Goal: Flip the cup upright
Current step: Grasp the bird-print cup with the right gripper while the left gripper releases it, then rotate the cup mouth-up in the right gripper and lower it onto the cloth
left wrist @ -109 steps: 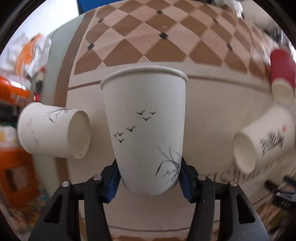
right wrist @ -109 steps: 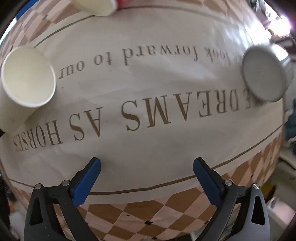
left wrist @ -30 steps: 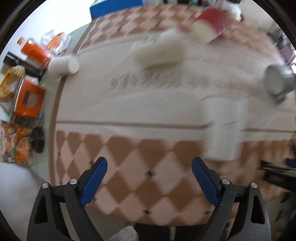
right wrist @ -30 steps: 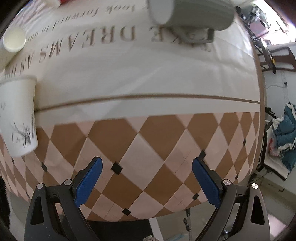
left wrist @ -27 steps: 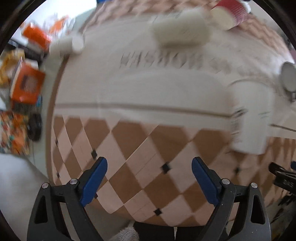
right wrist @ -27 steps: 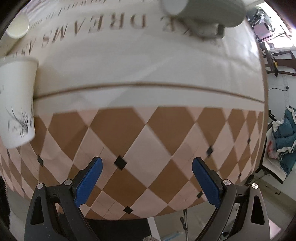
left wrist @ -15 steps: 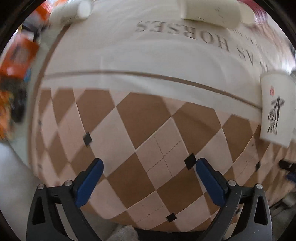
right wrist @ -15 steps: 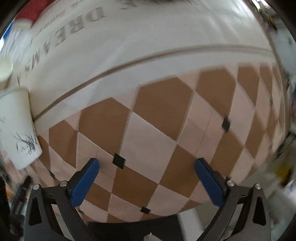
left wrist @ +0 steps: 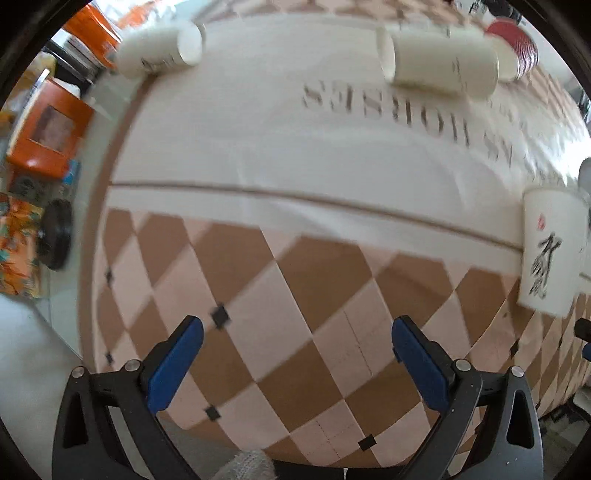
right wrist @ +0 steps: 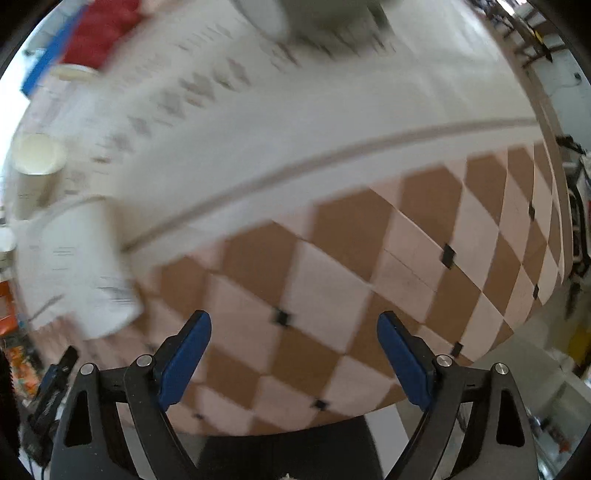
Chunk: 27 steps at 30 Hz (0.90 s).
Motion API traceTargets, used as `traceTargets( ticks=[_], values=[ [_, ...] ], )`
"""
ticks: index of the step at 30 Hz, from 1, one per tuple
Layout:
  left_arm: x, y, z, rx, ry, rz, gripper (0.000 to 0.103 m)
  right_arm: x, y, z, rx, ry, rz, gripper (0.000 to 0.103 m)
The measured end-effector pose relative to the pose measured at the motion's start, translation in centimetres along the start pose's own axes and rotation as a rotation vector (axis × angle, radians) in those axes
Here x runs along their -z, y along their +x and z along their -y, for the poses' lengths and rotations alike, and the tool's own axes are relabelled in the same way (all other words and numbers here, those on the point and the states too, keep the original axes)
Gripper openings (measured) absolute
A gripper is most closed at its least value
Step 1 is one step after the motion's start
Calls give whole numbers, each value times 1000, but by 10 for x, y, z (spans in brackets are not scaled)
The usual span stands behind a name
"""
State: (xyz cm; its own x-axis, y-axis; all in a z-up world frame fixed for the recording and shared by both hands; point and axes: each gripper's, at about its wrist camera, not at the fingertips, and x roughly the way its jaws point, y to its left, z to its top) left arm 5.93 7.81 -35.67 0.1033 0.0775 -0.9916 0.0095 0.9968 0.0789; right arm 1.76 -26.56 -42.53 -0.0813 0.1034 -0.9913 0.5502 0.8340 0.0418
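A white paper cup with black brush marks [left wrist: 552,254] stands upright at the right of the left wrist view, and shows blurred at the left of the right wrist view [right wrist: 79,269]. Two white cups lie on their sides at the far edge, one at the left [left wrist: 162,48] and one at the centre [left wrist: 439,61]. A red cup [left wrist: 515,50] lies behind the centre one. My left gripper [left wrist: 295,354] is open and empty over the checkered cloth. My right gripper [right wrist: 293,350] is open and empty, near the table's front edge.
The table carries a cloth [left wrist: 280,155] with a white lettered middle and a brown checkered border. Orange boxes [left wrist: 48,129] and clutter sit off the table's left. A grey mug [right wrist: 266,11] is blurred at the top of the right wrist view. A chair [right wrist: 524,29] stands far right.
Since 3.6 s ago the left gripper has let go of the white cup, which now stands upright. Both grippers have pulled back toward the table's front edge, and both views keep shifting.
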Motion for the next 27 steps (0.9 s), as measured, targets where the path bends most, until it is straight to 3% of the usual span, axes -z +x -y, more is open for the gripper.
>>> traceTargets(
  ticks=[5, 9, 12, 18, 24, 27],
  values=[
    [-13, -18, -2, -60, 23, 61, 103, 1, -31, -64, -50, -106, 72, 92],
    [-25, -18, -2, -60, 36, 66, 103, -10, -37, -118, -40, -168, 71, 92],
    [-39, -14, -3, -59, 38, 75, 103, -27, -39, -134, -22, -194, 75, 92],
    [-46, 7, -4, -51, 40, 78, 103, -24, -22, -145, 46, -235, 21, 87],
    [-57, 12, -6, -44, 58, 73, 103, -29, -1, -165, 74, -250, -45, 65],
    [-57, 12, -3, -37, 62, 68, 103, -30, -1, -168, 62, -242, -34, 64]
  ],
)
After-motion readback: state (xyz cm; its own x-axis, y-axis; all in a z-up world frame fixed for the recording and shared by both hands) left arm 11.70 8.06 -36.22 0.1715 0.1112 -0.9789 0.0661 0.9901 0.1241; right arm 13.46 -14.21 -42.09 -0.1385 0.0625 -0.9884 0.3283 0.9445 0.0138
